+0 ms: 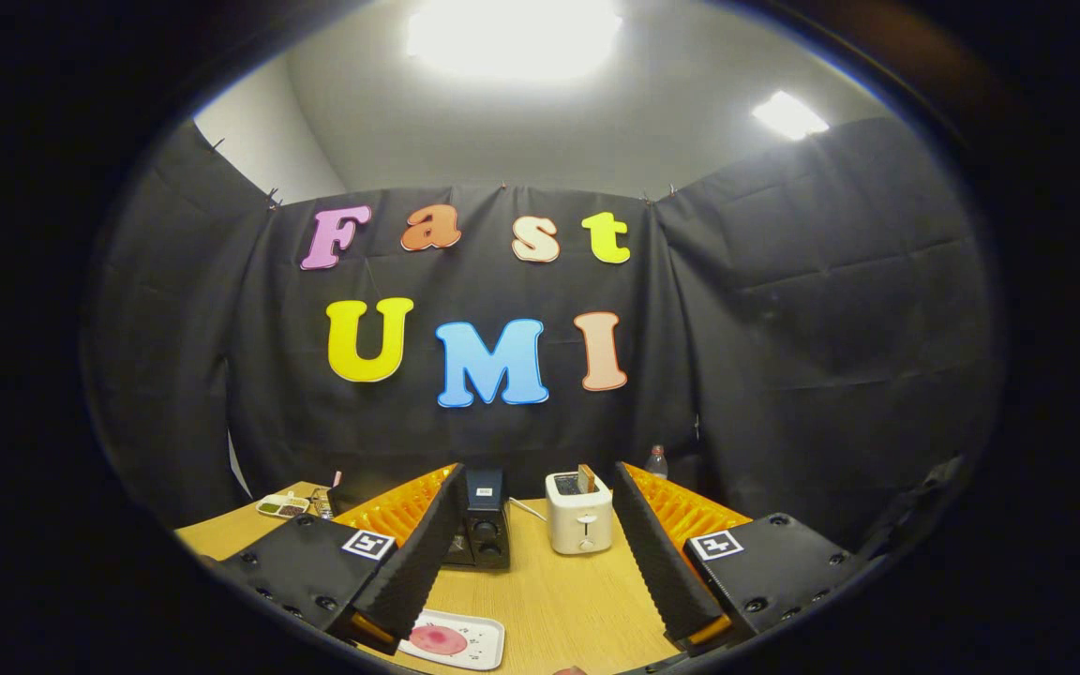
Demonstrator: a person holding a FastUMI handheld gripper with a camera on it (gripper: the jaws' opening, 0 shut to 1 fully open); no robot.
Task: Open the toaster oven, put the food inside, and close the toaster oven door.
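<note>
the table [559,600] is a light yellowish wood grain. far on it, the toaster oven [482,534] is black with 2 dark knobs and a small pale label on top, partly hidden by the left finger of the open gripper [540,553]. right of it, the toaster [579,517] is cream white, with a brown slice [586,478] standing in its slot. near, between the fingers, a white tray [474,647] with small dark marks carries a round pink-red piece of food [438,640]. far left, a small white dish [282,506] holds green and dark brown bits. far right, a clear bottle [656,461] has a red cap.
</note>
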